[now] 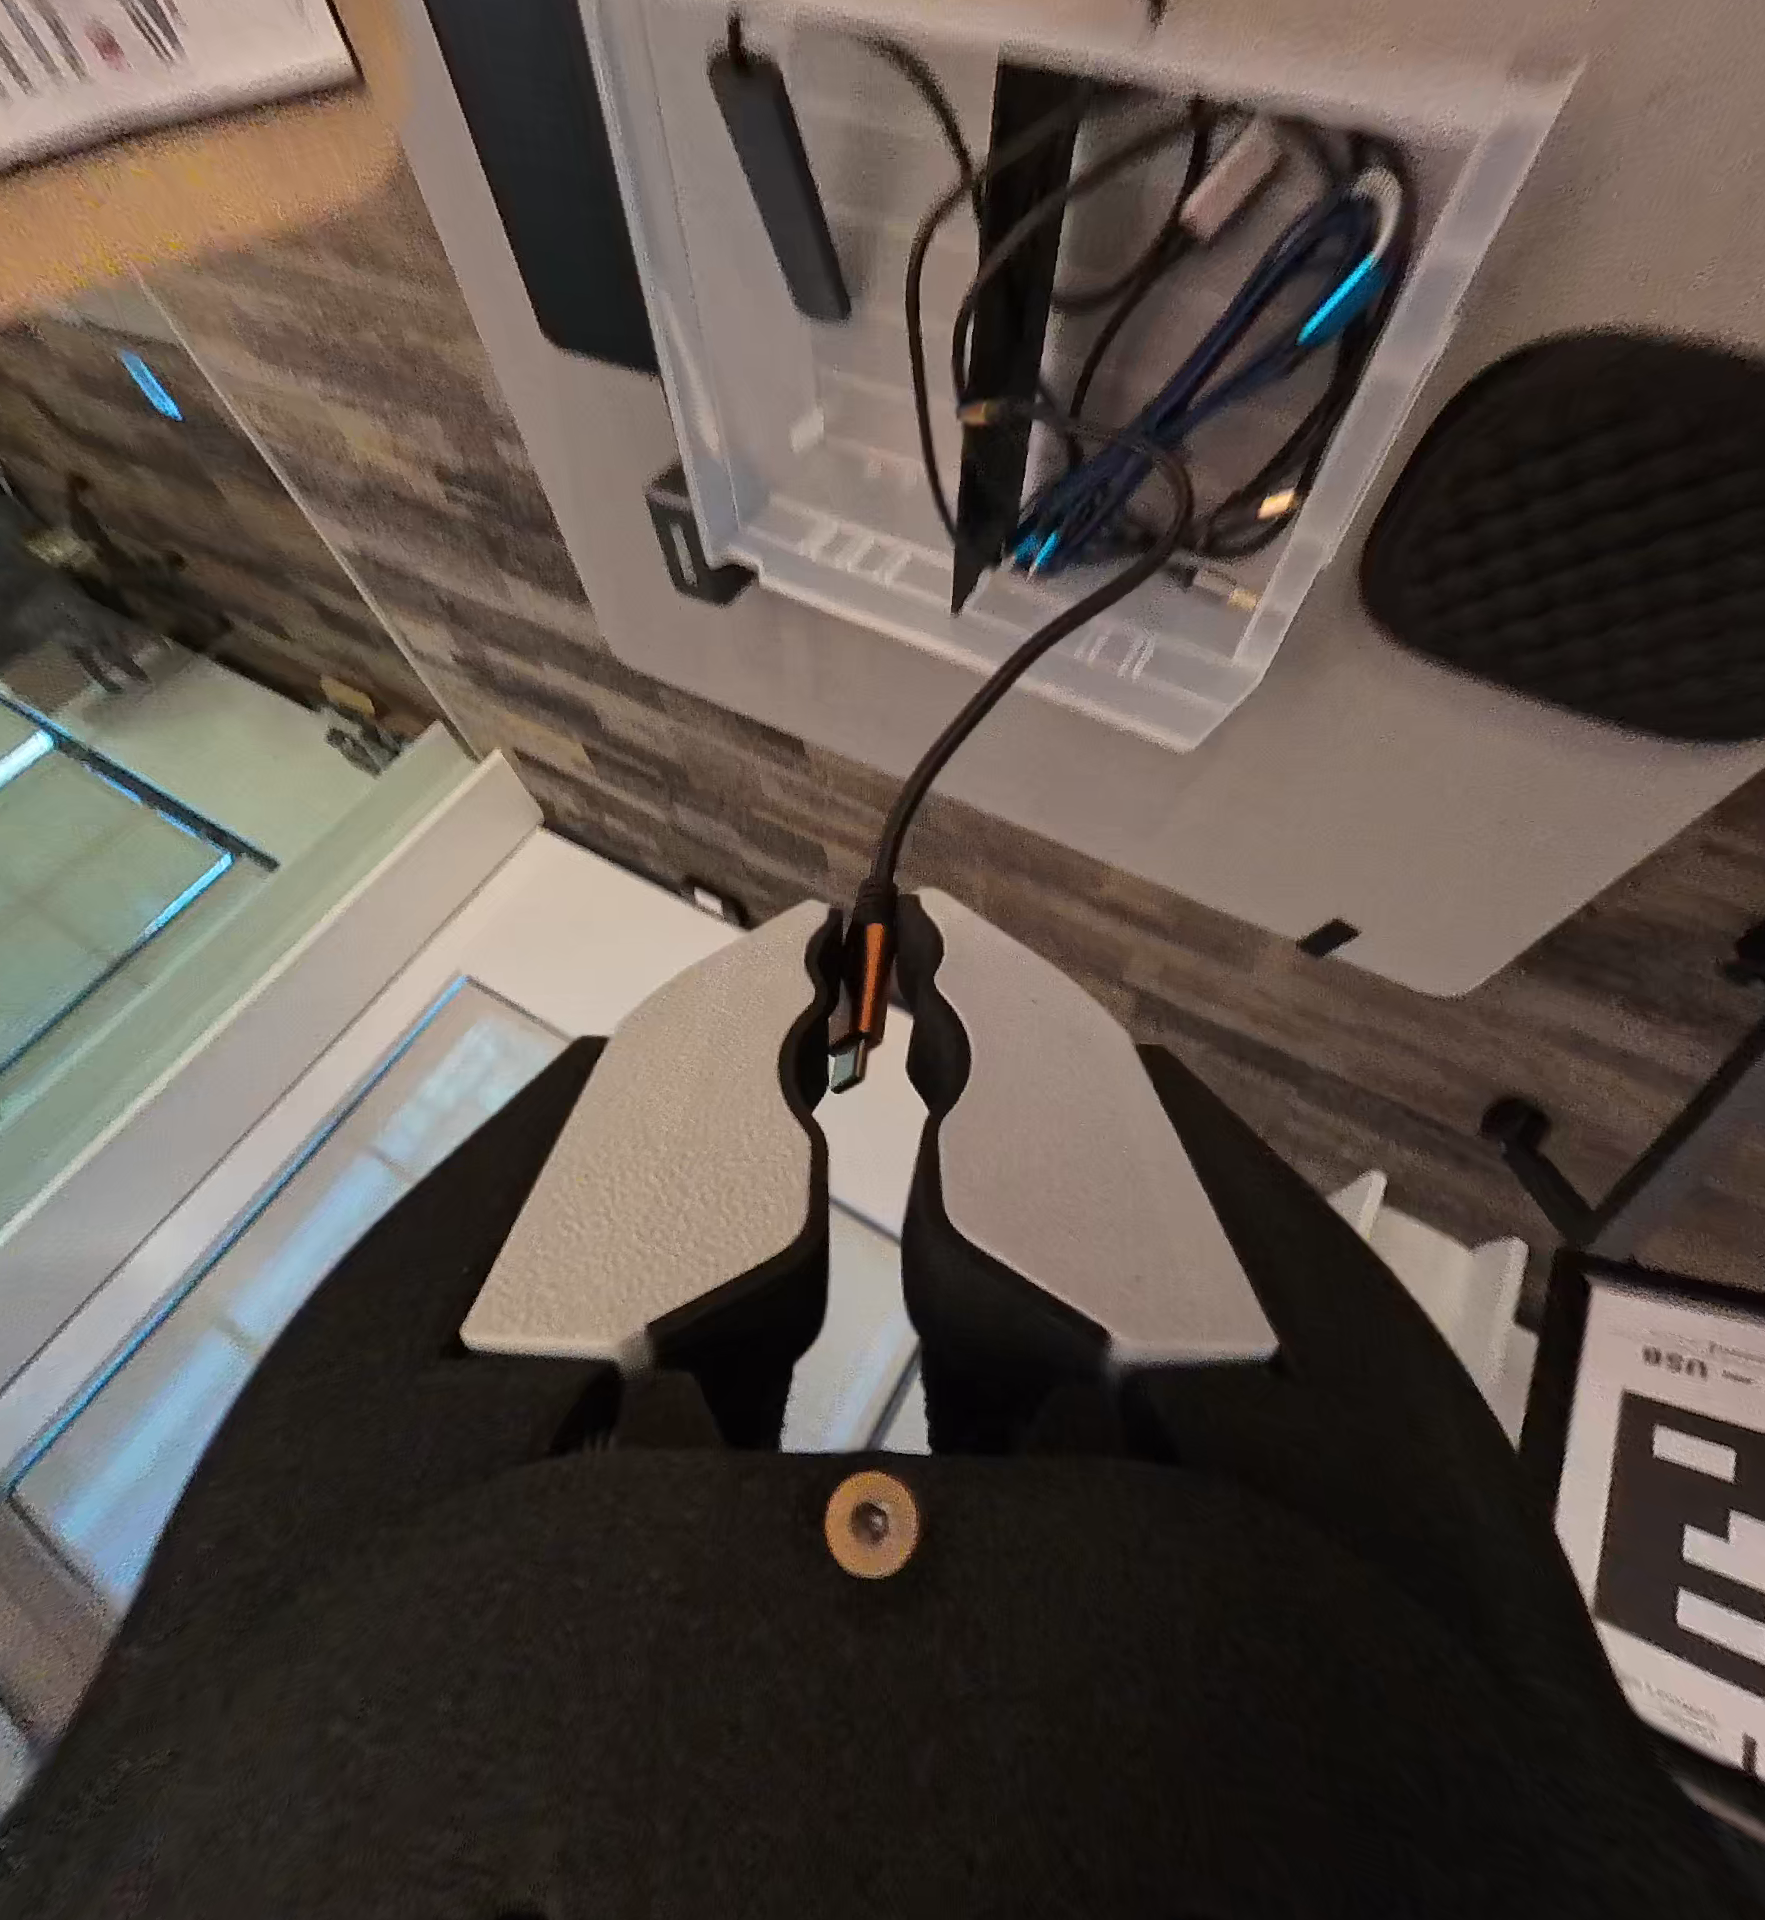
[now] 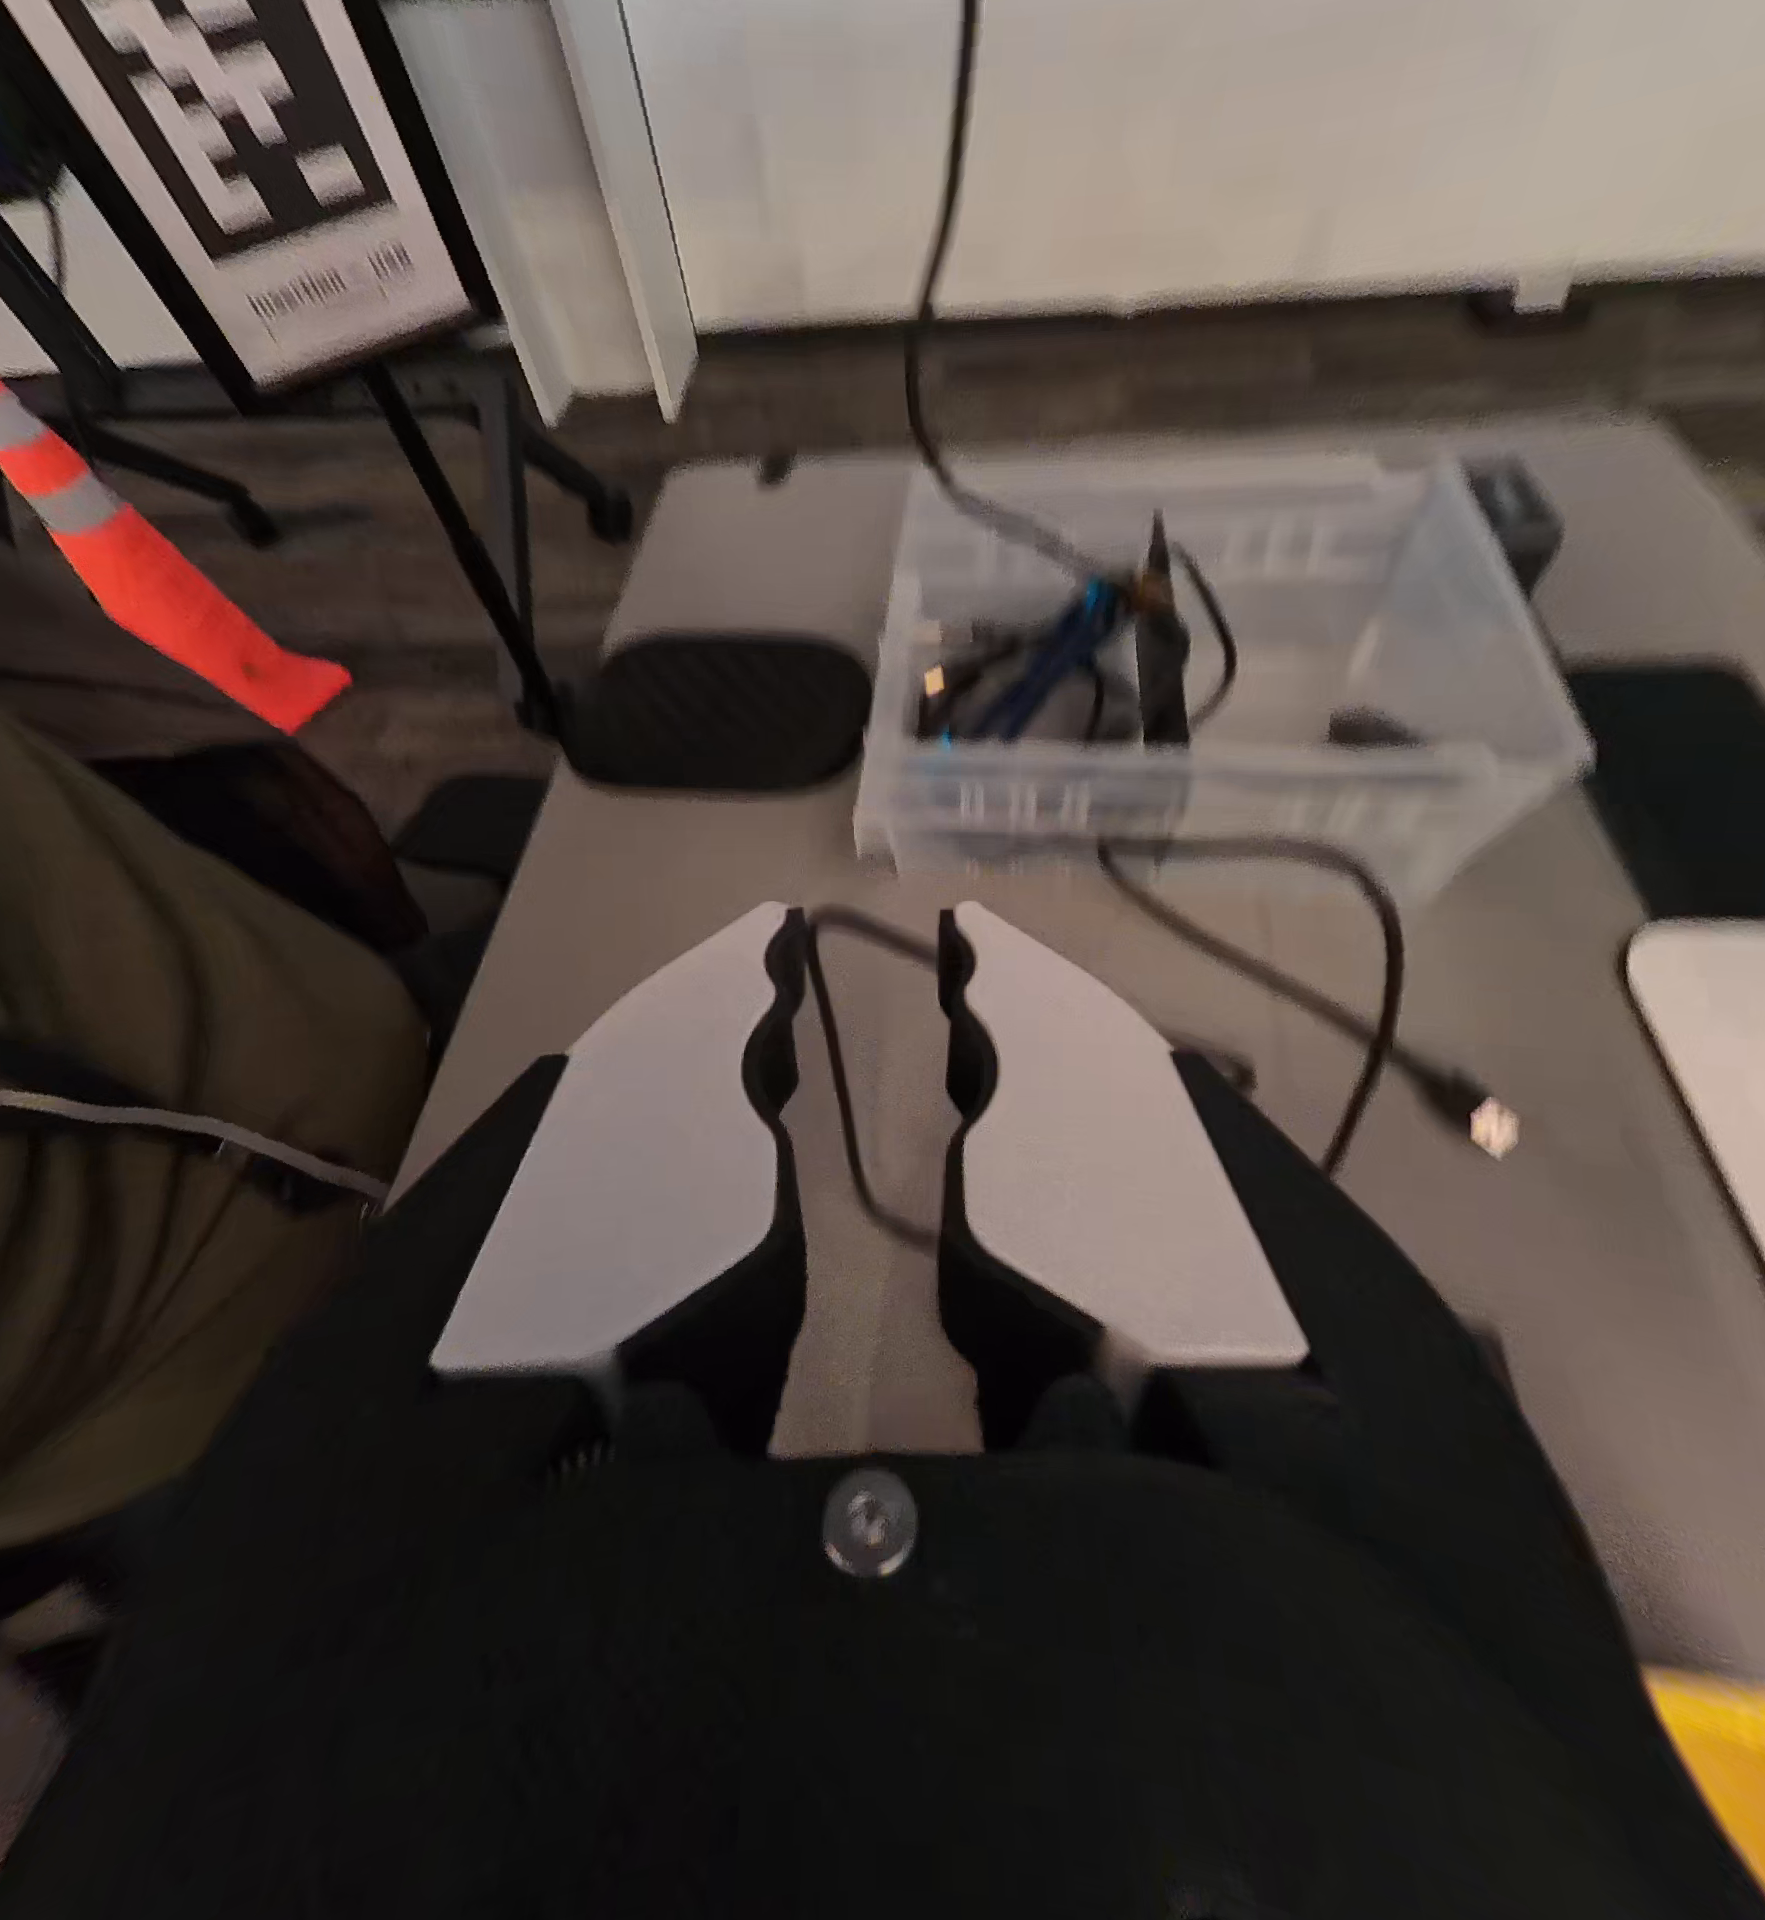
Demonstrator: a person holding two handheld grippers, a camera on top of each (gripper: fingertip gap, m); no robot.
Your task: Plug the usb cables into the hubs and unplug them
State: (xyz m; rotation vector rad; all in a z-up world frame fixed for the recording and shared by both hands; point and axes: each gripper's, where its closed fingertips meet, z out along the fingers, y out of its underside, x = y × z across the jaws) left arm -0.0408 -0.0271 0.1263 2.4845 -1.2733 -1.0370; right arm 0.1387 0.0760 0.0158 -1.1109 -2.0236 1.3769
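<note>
**One plug in hand, nothing plugged in yet**

The left gripper [image 1: 873, 935] pinches an orange plug [image 1: 865, 982], raised clear of the bin [image 1: 1262, 634]; its cable trails back into the tangle there. The hub [image 1: 779, 187] lies in the bin, ports seemingly unused. The right gripper [image 2: 873, 925] hangs narrowly parted, empty, above a loose cable [image 2: 1377, 997] on the table [image 2: 1543, 1403]. Plugging and unplugging appear wholly ahead.

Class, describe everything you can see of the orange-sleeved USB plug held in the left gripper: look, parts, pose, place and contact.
The orange-sleeved USB plug has a glossy copper-orange metallic shell, a small silvery connector tip pointing back toward the camera, and a black strain relief leading into a thin black cable. The left gripper is shut on it, its black wavy pads pressing both sides. It hangs in mid-air, slightly tilted, while its cable arcs away to the clear plastic bin of tangled cables.
</note>
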